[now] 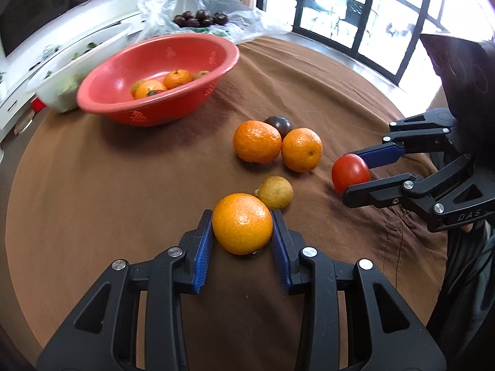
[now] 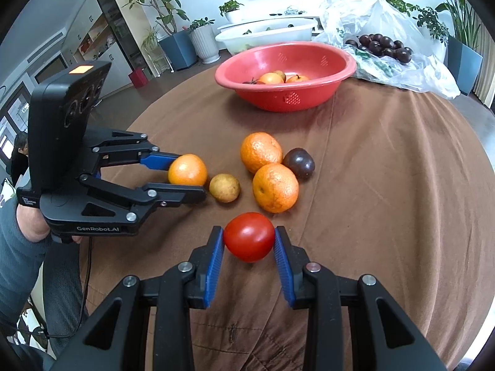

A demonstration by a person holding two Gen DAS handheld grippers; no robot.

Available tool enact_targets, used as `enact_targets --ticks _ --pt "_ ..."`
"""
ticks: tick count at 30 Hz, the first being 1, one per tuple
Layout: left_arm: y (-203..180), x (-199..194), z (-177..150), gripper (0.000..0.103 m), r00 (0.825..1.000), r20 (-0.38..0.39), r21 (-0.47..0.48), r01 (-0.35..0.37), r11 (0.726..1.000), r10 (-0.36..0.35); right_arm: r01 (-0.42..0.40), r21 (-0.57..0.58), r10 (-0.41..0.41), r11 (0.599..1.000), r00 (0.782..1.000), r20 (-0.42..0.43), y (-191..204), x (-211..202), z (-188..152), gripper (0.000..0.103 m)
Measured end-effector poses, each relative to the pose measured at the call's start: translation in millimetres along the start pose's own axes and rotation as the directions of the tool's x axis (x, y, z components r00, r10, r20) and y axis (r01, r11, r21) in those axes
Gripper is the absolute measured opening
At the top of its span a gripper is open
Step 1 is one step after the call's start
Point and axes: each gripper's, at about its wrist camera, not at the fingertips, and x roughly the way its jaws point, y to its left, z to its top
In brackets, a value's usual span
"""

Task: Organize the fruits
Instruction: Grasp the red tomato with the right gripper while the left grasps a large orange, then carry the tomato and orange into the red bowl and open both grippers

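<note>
My left gripper [image 1: 242,223] is shut on an orange [image 1: 242,223] that rests on the brown tablecloth, its blue pads pressing both sides; the same gripper [image 2: 189,173] and orange [image 2: 187,170] show at the left of the right wrist view. My right gripper [image 2: 249,237] is shut on a red tomato [image 2: 249,236], also seen as gripper [image 1: 352,173] and tomato [image 1: 349,171]. Between them lie two more oranges [image 1: 256,140] [image 1: 301,150], a dark purple fruit [image 1: 278,124] and a small yellowish fruit [image 1: 275,191]. A red bowl [image 1: 123,77] at the back holds several oranges.
Behind the red bowl [image 2: 309,99] stands a white basin [image 2: 269,32], and a clear plastic bag [image 2: 411,52] holding several dark fruits lies at the back right. A person's sleeve [image 2: 18,266] holds the left gripper. The round table's edge [image 2: 482,191] curves on the right.
</note>
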Motion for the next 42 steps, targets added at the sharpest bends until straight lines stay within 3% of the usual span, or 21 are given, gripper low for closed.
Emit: enact_targets --ticks 7,14,29,35,42 --pt "-4 -16 0 0.033 0.999 0.048 -0.044 -0.002 0.999 0.004 0.010 0.001 -0.010 1.000 1.000 0.014 2 -5 4 0.035" --pt "-7 -34 19 0.033 0.993 0.117 -0.064 -0.011 0.998 0.018 0.029 0.001 -0.029 1.000 0.999 0.042 -2 -13 16 0.035" --pt "32 -46 81 0.034 0.964 0.223 -0.189 -0.102 0.977 0.144 0.106 -0.020 -0.100 0.994 0.979 0.179 -28 -35 102 0.035" --pt "51 -34 108 0.034 0.959 0.210 -0.204 -0.145 0.968 0.188 0.127 -0.045 -0.116 0.991 0.973 0.198 -34 -19 139 0.035" --pt "83 0 125 0.034 0.967 0.153 -0.243 -0.165 0.956 0.205 0.151 -0.051 -0.140 0.987 0.975 0.174 -44 11 172 0.035"
